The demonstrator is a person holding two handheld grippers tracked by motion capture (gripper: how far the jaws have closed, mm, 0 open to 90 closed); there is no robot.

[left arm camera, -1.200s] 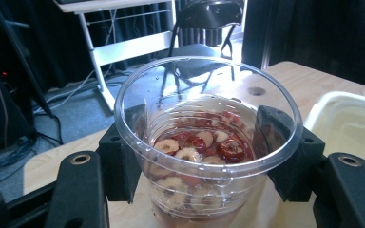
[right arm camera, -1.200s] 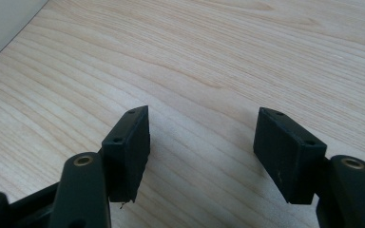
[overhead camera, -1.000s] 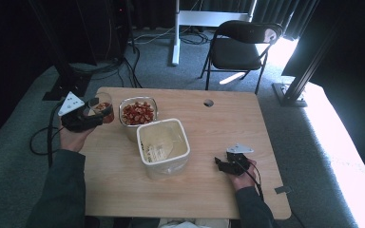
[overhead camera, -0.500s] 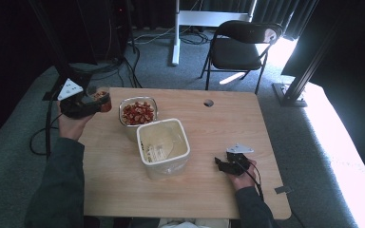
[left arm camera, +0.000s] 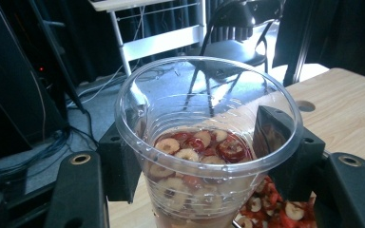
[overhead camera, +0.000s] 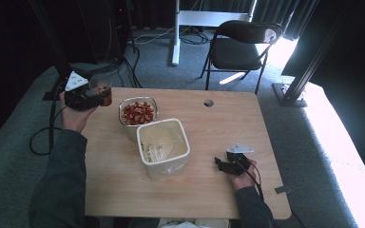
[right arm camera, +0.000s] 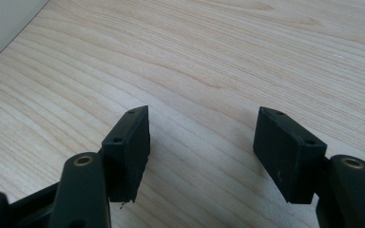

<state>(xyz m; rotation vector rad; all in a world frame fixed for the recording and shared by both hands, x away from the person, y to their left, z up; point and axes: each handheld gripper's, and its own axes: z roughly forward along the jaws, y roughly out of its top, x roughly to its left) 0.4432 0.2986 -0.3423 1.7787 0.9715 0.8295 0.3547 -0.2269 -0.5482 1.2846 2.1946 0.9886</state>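
Over at the bench's [overhead camera: 218, 123] far left corner, the left claw [overhead camera: 95, 95] pinches a clear plastic cup [overhead camera: 101, 88], one pad pressed on each side of its wall. The cup stands upright in the grip, lifted off the wood, and is partly full of red and pale fruit slices [left arm camera: 197, 147]. Just to the right of that claw and a little below it sits a glass bowl [overhead camera: 137, 112] heaped with the same red slices. Nearer the person, right beside the bowl, stands a white tub [overhead camera: 163, 145] with a scrap of clear wrapping lying inside. Well off to the right, the right claw [overhead camera: 222, 163] rests low near the bench's near edge, its jaws spread wide with nothing between them but bare wood [right arm camera: 209, 71].
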